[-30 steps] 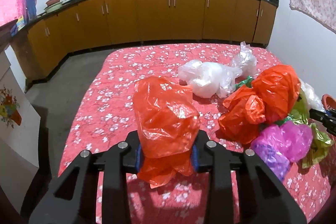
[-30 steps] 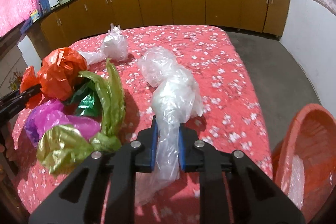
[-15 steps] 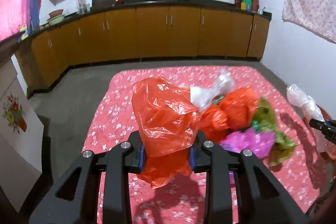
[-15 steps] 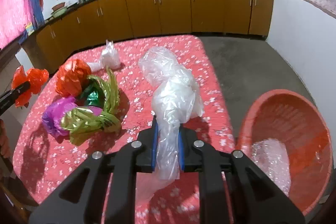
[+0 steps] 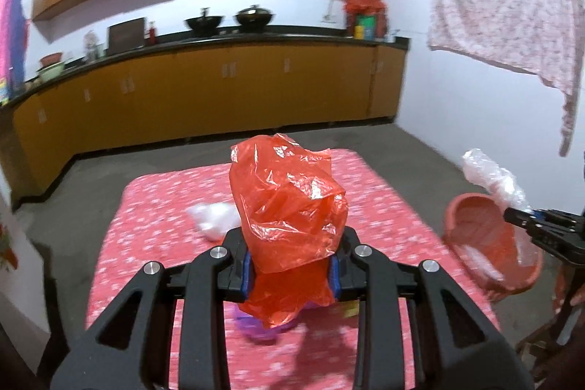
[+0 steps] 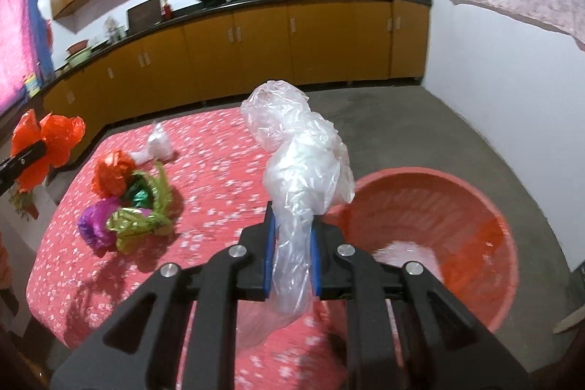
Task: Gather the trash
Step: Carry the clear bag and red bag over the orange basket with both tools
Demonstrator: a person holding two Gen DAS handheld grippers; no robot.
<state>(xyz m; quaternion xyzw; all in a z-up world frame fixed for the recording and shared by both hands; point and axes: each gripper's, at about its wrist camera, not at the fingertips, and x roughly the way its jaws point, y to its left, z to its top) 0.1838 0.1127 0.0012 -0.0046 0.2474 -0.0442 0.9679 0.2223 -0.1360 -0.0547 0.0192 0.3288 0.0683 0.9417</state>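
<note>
1. Left gripper (image 5: 290, 271): jaws clamped on a crumpled orange plastic bag (image 5: 289, 211), held clear above the table. The bag billows above the blue pads and a tail hangs below them. It also shows at the far left of the right wrist view.

2. Right gripper (image 6: 292, 258): jaws pinched on the twisted neck of a clear plastic bag (image 6: 299, 167), which stands up puffed above the pads with loose film trailing below. It is held near the rim of the red basin (image 6: 486, 203), at the table's right edge.

3. Handling, judged: both bags look very light, soft and crinkly, with no stiffness. Film is slippery, so a pinch on bunched or twisted material should hold better than on a single layer. Not fragile. On release a bag may cling to a pad or drift rather than drop straight.

4. Trash not yet collected, on the table: a bundle of wrappers, orange, green, purple and yellow-green (image 6: 124, 203), at the left, and a small clear bag (image 6: 157, 147) farther back. Best taken at a gathered knot or fold.

5. The basin already holds some pale film at its bottom. It appears to sit lower than the table top; exact support not visible.

6. Surface: pink floral tablecloth (image 6: 204, 170), soft, could snag or lift with a low pinch.

7. Room: kitchen, orange-brown cabinets (image 6: 256, 50) along the far wall under a dark counter with two woks, grey concrete floor, white walls, a patterned cloth hanging upper right.
</note>
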